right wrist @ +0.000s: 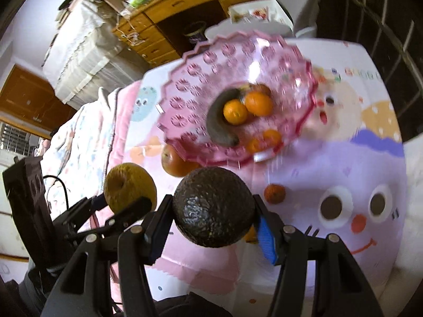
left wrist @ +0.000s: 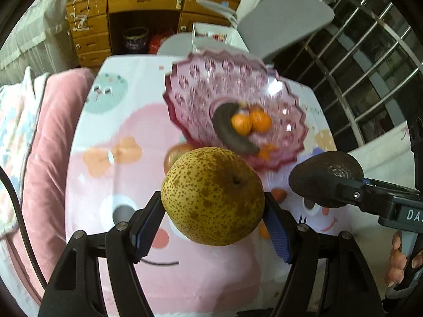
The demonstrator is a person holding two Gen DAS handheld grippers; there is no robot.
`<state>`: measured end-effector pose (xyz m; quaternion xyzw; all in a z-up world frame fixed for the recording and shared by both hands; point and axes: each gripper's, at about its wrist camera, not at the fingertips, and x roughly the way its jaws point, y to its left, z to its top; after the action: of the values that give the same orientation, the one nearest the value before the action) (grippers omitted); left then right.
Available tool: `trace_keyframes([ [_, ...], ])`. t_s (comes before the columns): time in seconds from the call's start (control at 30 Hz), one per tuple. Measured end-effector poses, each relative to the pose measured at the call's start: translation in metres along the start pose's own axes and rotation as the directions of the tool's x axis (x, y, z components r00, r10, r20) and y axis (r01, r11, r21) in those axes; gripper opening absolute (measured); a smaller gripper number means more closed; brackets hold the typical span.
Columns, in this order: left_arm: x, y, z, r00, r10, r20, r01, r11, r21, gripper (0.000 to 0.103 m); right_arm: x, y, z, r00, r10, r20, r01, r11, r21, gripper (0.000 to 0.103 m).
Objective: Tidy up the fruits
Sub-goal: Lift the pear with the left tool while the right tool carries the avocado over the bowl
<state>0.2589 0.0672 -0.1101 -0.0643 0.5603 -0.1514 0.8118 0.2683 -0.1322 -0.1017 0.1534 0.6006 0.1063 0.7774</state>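
Pink bowl: we see a translucent pink plastic fruit bowl with a scalloped rim standing on the bench, which wears a cartoon-printed pink cloth
Bowl contents: a dark, overripe curved banana lies inside, touching two small round oranges; further orange pieces sit near the front rim, blurred
Left hand-held gripper: we hold it closed onto a brown-speckled yellow round pear, both blue pads pressed to its sides, raised above the cloth in front of the bowl
Right hand-held gripper: clamped around a dark, bumpy-skinned avocado, just beside the pear
Loose fruit: a red-orange apple rests against the bowl's near edge; a small reddish-orange fruit lies apart on the cloth
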Motion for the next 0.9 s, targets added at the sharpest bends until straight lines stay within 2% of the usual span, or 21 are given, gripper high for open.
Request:
trace_keyframes([
  [0.2,-0.006,-0.002,0.033,0.997,0.004,0.078,-0.004,1.0,0.001,0.072,-0.016,0.002,0.027,0.997,-0.018,0.08,0.023,0.998,-0.058,0.058],
  [0.43,0.015,-0.002,0.067,0.992,0.009,0.127,-0.006,1.0,-0.017,0.072,-0.008,-0.01,0.063,0.989,-0.029,0.148,0.04,0.997,-0.07,0.058],
  [0.77,0.073,0.001,0.096,0.994,0.047,0.1,-0.044,0.998,-0.036,0.072,0.037,-0.045,0.103,0.982,0.015,0.188,-0.006,0.999,-0.051,0.058],
  [0.9,0.093,0.001,0.101,0.995,0.062,0.072,-0.06,0.998,-0.029,0.072,0.056,-0.055,0.113,0.981,0.004,0.192,0.005,0.999,-0.046,0.058],
])
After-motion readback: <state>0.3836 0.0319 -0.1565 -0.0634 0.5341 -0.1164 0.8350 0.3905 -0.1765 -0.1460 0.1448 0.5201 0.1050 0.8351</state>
